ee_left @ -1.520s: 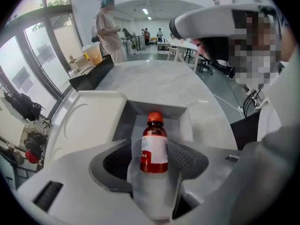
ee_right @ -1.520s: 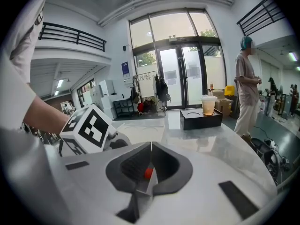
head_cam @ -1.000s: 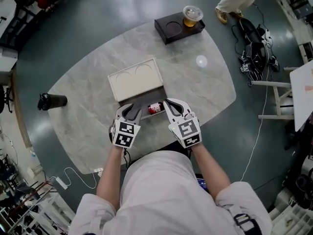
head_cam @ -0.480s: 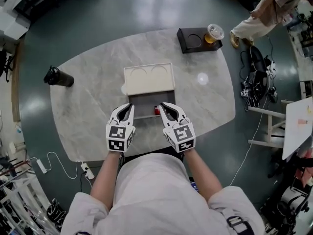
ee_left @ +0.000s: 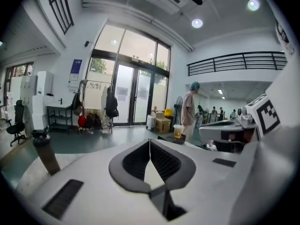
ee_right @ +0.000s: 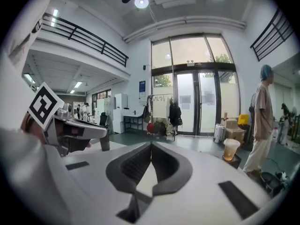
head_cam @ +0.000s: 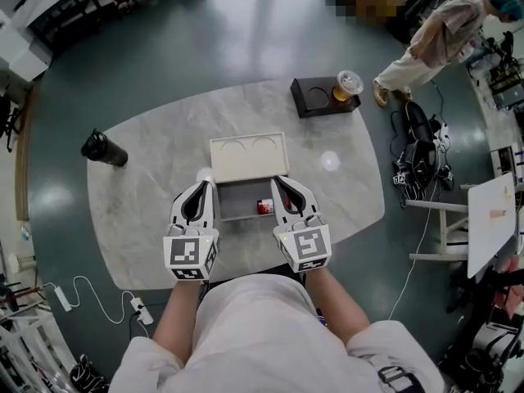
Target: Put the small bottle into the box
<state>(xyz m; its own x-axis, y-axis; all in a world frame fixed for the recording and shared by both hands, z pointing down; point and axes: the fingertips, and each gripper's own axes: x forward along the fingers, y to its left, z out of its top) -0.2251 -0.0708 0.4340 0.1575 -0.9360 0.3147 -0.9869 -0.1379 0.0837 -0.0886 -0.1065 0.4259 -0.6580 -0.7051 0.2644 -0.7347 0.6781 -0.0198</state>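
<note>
The small red bottle [head_cam: 264, 207] lies in the grey base of the open box [head_cam: 237, 203], at its right end. The box's cream lid [head_cam: 248, 158] is folded back behind it. My left gripper [head_cam: 201, 189] hangs at the box's left side, shut with nothing between its jaws, which meet tip to tip in the left gripper view [ee_left: 150, 142]. My right gripper [head_cam: 283, 185] hangs at the box's right side, just right of the bottle and also shut and empty [ee_right: 151, 147]. Both gripper views look level across the room, so box and bottle are hidden there.
A black tray [head_cam: 318, 97] with a cup of drink [head_cam: 348, 83] stands at the marble table's [head_cam: 155, 154] far right. A dark tumbler [head_cam: 103, 147] sits at the left edge. A person [head_cam: 438, 39] stands beyond the table; cables lie on the floor at right.
My left gripper's jaws have gone from open to shut. Both grippers have drawn back from the bottle to flank the box. The bottle stays in the box.
</note>
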